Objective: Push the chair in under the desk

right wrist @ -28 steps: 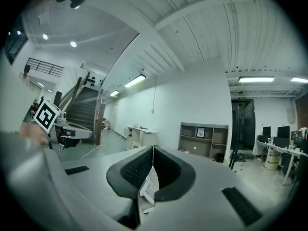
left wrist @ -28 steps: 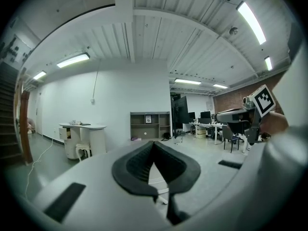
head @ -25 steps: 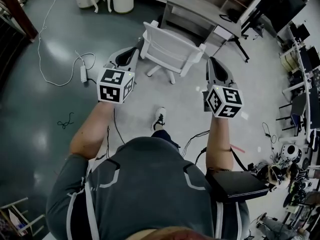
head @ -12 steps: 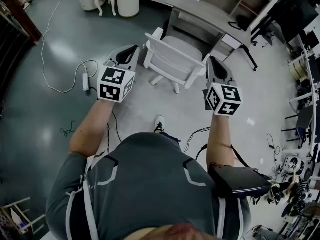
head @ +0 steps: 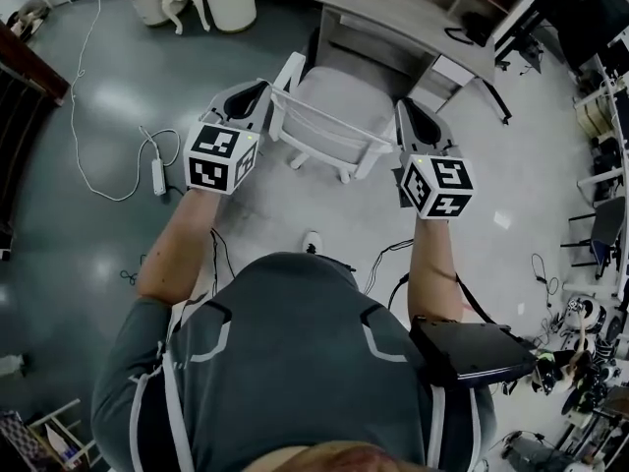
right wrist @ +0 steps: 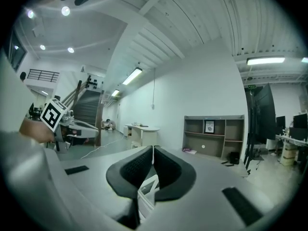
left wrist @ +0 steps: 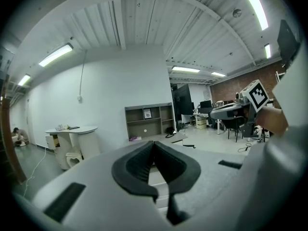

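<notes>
A person in a grey shirt stands behind a white swivel chair with a slatted backrest and pale grey seat [head: 334, 106], holding a tool in each hand. The chair faces away from the person. Directly beyond it is a long grey bench with open shelf compartments at its far end [head: 413, 13], and the front of the seat reaches about to the bench's near edge, at the opening beneath it. The backrest and the star-shaped base are on the person's side of the chair, out in the open.

The left hand-held gripper [head: 261, 88] is at the chair's left upper back corner, apparently against the frame. Its dark ribbed jaws are clenched together with nothing between them. The right hand-held gripper [head: 405, 106] is at the chair's right upper back corner, also clenched and empty. In the right gripper view, a piece of the white chair frame shows just below the closed pads.

On the dark glossy floor to the left of the chair lies a white power strip on a long white cable [head: 158, 175]. One light-coloured shoe of the person [head: 313, 242] shows on the pale floor behind the chair.
</notes>
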A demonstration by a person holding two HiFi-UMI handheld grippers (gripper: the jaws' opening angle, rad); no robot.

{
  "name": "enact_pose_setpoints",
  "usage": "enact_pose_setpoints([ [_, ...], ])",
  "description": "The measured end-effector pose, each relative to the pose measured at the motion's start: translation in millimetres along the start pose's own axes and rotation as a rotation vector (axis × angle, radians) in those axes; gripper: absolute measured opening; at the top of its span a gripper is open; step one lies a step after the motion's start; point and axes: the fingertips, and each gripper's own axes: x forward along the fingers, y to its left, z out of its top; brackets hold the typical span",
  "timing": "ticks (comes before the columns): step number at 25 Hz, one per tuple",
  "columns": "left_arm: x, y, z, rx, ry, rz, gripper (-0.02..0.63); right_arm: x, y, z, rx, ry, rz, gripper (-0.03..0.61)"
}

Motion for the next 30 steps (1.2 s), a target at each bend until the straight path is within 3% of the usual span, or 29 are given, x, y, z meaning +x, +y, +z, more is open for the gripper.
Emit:
enact_pose_setpoints([
  [11,95,-3,6,0.041,0.053,-0.044,0.009,40,-63,-16,-0.020,0.014,0.042,0.058],
  [16,112,0,-8,0.151,0.092,-0.069,0.011,52,-54,-23,-0.014,0.018,0.090,0.066],
  [18,120,4,-14,0.180,0.103,-0.087,0.011,58,-48,-29,-0.039,0.041,0.099,0.108],
  [20,131,7,-18,0.170,0.104,-0.124,0.011,65,-45,-34,-0.048,0.059,0.104,0.152],
  [30,172,39,-80,0.265,0.217,-0.349,0.020,112,-11,-92,-0.137,0.208,0.170,0.187],
])
